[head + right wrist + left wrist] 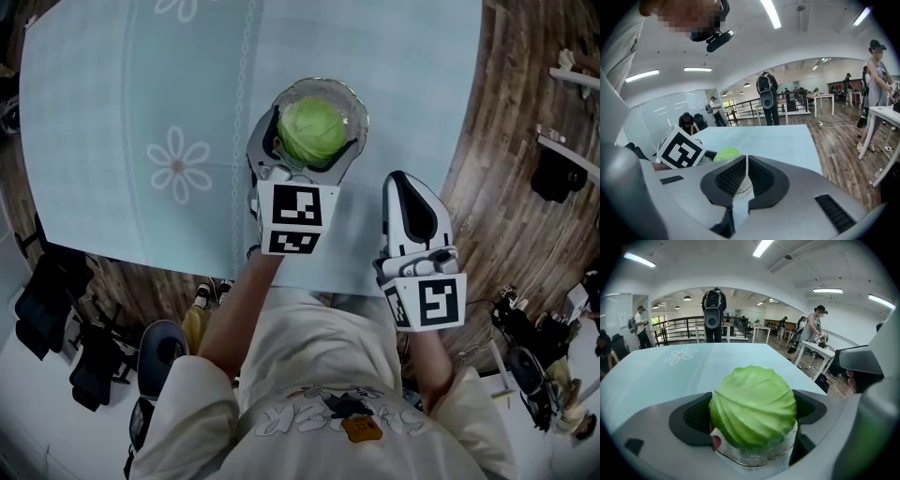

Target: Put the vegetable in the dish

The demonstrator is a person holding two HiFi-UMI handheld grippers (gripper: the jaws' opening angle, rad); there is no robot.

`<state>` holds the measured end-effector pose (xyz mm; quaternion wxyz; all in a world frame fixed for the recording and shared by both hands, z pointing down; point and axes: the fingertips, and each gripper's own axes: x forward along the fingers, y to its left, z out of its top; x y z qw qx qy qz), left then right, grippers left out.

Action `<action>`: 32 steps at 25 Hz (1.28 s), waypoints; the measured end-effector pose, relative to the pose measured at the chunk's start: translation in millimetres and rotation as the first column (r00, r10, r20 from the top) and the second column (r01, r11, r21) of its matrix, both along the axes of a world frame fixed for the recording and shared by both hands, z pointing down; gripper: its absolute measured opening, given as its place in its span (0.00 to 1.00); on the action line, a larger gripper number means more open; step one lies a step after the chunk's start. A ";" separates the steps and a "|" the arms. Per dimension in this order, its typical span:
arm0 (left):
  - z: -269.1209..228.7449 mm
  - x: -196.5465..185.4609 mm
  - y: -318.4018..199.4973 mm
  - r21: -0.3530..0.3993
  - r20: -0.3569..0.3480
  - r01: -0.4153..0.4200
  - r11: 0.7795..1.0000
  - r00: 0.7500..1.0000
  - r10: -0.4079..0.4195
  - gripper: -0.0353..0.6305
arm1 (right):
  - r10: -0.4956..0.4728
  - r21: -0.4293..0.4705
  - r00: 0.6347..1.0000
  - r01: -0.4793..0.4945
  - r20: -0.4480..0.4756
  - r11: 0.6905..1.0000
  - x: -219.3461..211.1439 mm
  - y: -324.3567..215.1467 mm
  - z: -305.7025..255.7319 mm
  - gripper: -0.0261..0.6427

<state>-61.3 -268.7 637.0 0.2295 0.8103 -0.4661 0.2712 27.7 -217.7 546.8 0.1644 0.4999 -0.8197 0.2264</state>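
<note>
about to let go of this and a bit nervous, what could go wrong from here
1. The round cabbage bulges well above the shallow glass dish. If it is released off-centre, it could roll out onto the table.
2. The left hand-held gripper straddles the dish, with its jaws close to the rim. Opening them or pulling back carelessly might knock the dish sideways.
</note>
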 end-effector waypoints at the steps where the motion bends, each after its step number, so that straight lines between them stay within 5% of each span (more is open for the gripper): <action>1: 2.6 1.7 0.2 -0.010 -0.003 -0.003 1.000 1.000 0.003 0.85 | 0.000 0.000 1.000 0.000 -0.002 1.000 1.1 0.0 0.1 0.09; 8: 19.8 6.1 3.3 -0.076 -0.002 -0.002 0.997 1.000 0.002 0.85 | 0.002 0.003 1.000 -0.002 -0.001 1.000 4.5 3.3 -1.5 0.09; 13: -5.6 5.2 -5.3 0.024 0.005 0.022 0.999 1.000 -0.022 0.74 | 0.005 0.005 1.000 -0.006 0.000 1.000 9.3 8.9 -4.4 0.09; 21: -11.8 6.4 -0.9 0.018 -0.016 0.031 0.999 0.999 -0.031 0.72 | 0.004 0.020 1.000 -0.004 0.004 1.000 11.8 14.2 -11.3 0.09; 32: -52.8 -10.8 13.1 0.083 -0.031 0.095 0.992 0.995 -0.092 0.41 | -0.015 0.070 1.000 0.015 -0.005 0.997 5.0 31.4 -40.8 0.09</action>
